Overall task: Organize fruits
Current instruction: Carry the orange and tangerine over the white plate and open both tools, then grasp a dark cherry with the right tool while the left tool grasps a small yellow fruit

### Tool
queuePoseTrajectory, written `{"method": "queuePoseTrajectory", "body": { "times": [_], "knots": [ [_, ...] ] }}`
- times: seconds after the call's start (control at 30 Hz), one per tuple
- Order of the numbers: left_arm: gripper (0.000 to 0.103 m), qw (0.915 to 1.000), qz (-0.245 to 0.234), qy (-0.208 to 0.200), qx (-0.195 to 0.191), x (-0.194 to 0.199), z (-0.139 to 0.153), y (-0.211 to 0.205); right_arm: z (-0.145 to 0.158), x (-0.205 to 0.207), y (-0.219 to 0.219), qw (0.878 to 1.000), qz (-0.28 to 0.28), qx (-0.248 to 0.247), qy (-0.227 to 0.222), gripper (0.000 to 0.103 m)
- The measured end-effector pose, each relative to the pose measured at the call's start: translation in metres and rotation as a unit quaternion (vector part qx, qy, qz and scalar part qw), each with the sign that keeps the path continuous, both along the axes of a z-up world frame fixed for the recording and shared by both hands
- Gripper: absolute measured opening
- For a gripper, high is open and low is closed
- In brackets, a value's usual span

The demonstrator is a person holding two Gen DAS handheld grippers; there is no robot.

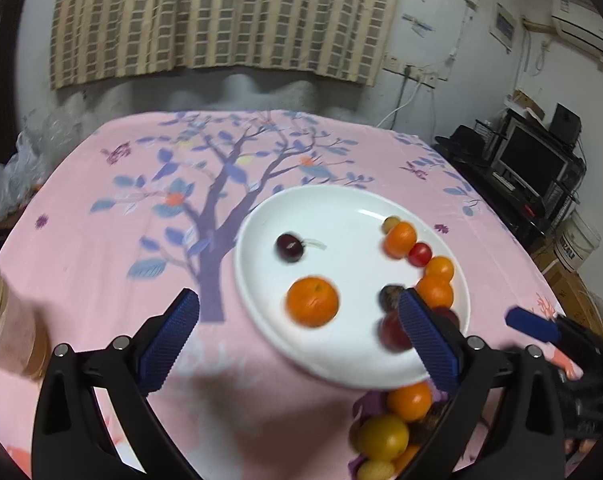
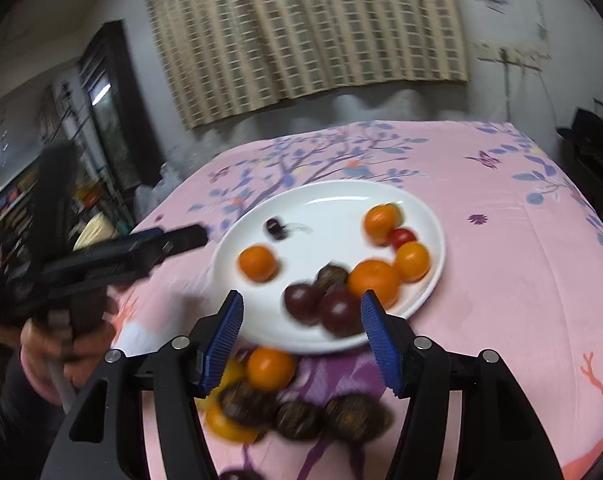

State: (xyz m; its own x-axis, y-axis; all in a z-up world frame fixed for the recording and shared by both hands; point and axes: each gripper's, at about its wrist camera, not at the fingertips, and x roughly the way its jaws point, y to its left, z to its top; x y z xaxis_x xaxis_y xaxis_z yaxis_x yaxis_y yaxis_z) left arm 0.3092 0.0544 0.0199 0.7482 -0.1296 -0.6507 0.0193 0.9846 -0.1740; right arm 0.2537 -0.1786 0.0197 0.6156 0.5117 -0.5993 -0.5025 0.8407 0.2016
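Both the left hand-held gripper (image 1: 297, 336) and the right hand-held gripper (image 2: 301, 336) hang spread wide and empty over the white plate (image 2: 333, 196), mid-frame on the pink desk (image 2: 501, 240). Round oranges (image 1: 312, 301) and plums (image 2: 339, 312) could roll off if nudged; loose fruit (image 2: 269, 368) waits below the plate.

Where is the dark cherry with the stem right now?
The dark cherry lies alone on the far left part of the white plate, apart from the other fruit; its nearest neighbour is the lone orange nearer the camera.
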Motion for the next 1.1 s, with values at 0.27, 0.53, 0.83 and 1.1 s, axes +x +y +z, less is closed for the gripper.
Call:
{"method": "queuePoseTrajectory", "body": {
  "times": [0.27,0.53,0.83,1.1],
  "knots": [
    [0.098,0.9995,0.018,0.02,0.016,-0.059,-0.034,0.027,-0.024,-0.072,0.023,0.992,0.094,-0.085,0.01,0.062],
    [0.098,0.9992,0.014,0.03,0.024,-0.079,-0.045,0.031,-0.045,-0.078,0.035,0.984,0.103,-0.138,0.05,0.052],
    [0.098,0.9986,-0.005,0.038,0.038,-0.081,-0.043,0.02,-0.054,-0.078,0.03,0.982,0.103,-0.138,0.075,0.03],
    [0.069,0.9737,-0.199,0.03,0.107,-0.111,-0.053,-0.047,-0.04,-0.056,-0.012,0.994,0.033,-0.049,0.093,0.03]
  ]
}}
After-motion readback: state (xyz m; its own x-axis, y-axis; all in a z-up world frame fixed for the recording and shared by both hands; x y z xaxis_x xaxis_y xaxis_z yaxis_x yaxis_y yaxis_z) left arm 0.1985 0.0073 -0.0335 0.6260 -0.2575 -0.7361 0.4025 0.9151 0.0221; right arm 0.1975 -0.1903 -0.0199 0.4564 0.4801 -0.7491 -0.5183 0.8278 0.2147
